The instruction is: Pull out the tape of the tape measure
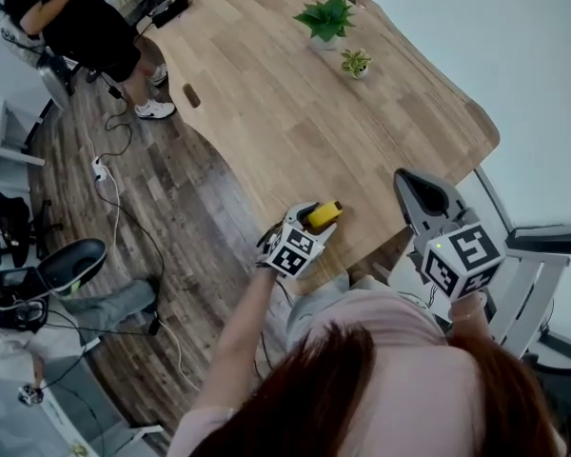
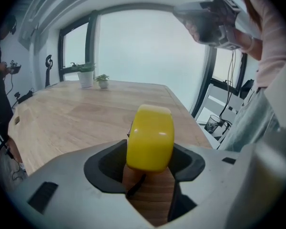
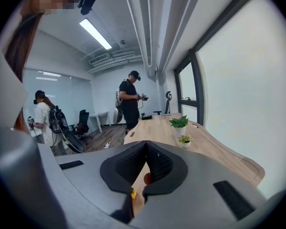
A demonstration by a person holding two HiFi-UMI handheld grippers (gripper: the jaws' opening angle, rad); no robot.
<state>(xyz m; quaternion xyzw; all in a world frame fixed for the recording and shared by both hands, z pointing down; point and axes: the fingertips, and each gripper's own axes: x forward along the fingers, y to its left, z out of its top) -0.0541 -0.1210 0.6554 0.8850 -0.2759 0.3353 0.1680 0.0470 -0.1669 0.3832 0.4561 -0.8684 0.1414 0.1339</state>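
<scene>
Left gripper [image 1: 316, 223] is clamped on the yellow tape measure [image 2: 150, 137] by its sides, right at the desk's near edge, w/ the case upright and its rounded edge facing the gripper's camera. Right gripper [image 3: 146, 151] is raised off the desk's near right side, jaws pressed together w/ nothing btwn them, well apart from the case. No tape is out yet.

To do it well: keep the left grip firm & steady, bring the right gripper down, open it and pinch the tape's end hook. Then pull straight away from the case along the desk, not sideways, so the blade doesn't kink or twist the case loose. A dark tab hangs under the case — prob. a strap or the hook, the view's too poor to say.

Desk [image 1: 266, 122]: pale wood planks, mostly bare, w/ two small potted plants [image 1: 327, 19] near the far edge. Room: dark wood floor [image 1: 186, 227] w/ cables, big windows — a person in black [image 1: 71, 17] by the far left corner.
</scene>
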